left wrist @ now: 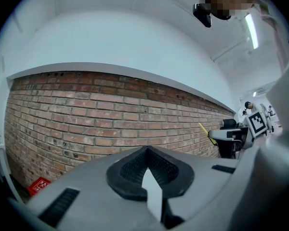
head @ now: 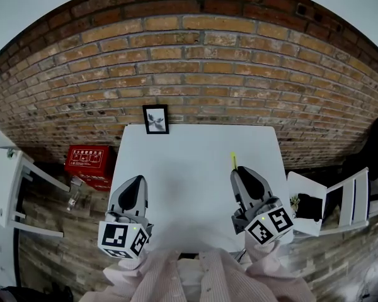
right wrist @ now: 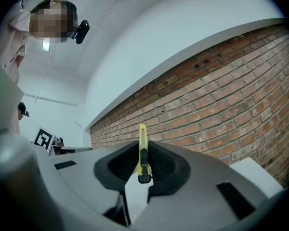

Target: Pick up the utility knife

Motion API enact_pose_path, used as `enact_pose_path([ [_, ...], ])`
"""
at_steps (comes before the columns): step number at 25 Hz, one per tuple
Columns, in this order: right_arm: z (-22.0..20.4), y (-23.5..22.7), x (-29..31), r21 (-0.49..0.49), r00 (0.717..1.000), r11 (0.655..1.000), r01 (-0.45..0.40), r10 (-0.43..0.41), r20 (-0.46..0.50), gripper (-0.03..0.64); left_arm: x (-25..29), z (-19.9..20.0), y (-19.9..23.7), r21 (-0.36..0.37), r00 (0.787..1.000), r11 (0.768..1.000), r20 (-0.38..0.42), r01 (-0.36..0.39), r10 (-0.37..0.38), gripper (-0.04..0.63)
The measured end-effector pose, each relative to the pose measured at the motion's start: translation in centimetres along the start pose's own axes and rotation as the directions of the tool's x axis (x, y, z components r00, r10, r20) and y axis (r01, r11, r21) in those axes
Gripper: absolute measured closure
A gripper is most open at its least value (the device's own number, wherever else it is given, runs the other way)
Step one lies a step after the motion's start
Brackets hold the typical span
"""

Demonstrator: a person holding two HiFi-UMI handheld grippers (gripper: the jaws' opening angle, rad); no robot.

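The yellow utility knife (head: pixel 234 161) sticks out forward from my right gripper (head: pixel 235 171), which is shut on it above the right part of the white table (head: pixel 189 162). In the right gripper view the knife (right wrist: pixel 142 150) stands on edge, pinched between the black pads (right wrist: pixel 160 163), its tip aimed at the brick wall. My left gripper (head: pixel 138 180) hovers over the table's left part with its jaws together and nothing in them. From the left gripper view the pads (left wrist: pixel 127 170) meet at their tips, and the knife (left wrist: pixel 202 128) shows far right in the other gripper.
A small black picture frame (head: pixel 155 119) stands at the table's far edge against the brick wall (head: pixel 195 68). A red box (head: pixel 87 159) lies on the floor at the left beside a white stand (head: pixel 6 187). A white folding chair (head: pixel 349 200) is at the right.
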State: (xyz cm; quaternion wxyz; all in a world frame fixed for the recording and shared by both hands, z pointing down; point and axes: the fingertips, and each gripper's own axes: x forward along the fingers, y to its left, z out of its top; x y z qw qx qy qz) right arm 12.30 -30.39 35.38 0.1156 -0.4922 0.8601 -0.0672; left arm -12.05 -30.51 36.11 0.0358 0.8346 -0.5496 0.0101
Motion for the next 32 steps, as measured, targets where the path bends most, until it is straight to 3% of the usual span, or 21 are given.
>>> enact_pose_path([
  [32, -0.16, -0.3, 0.08, -0.048, 1.0, 0.999, 0.008, -0.009, -0.021, 0.555, 0.44, -0.9, 0.09, 0.003, 1.0, 1.0, -0.023, -0.008, 0.008, 0.601],
])
